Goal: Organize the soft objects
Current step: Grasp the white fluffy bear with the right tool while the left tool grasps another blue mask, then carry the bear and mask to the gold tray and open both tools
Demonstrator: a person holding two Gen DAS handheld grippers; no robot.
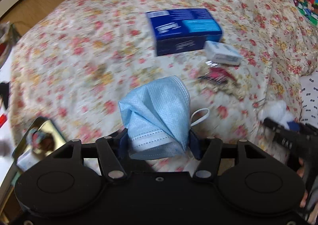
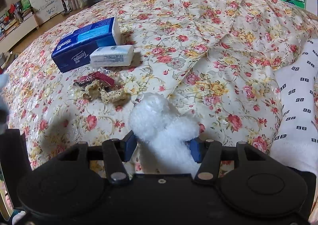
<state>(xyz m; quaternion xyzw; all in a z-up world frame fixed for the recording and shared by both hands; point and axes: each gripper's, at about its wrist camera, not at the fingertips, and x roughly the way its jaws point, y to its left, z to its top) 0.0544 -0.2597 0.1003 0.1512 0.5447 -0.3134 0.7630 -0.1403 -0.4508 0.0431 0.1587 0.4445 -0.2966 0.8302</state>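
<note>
My left gripper (image 1: pixel 158 141) is clenched on a crumpled blue face mask (image 1: pixel 157 113), held up over the floral bedspread (image 1: pixel 79 56). My right gripper (image 2: pixel 163 145) grips a white fluffy toy (image 2: pixel 159 121) near the bed's right side. Farther off: blue tissue box (image 2: pixel 83 46), small tissue pack (image 2: pixel 111 56), lace & ribbon scraps (image 2: pixel 103 87) btwn.

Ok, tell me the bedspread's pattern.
Cream bedspread with red and yellow flowers, clearest in the right wrist view.
</note>
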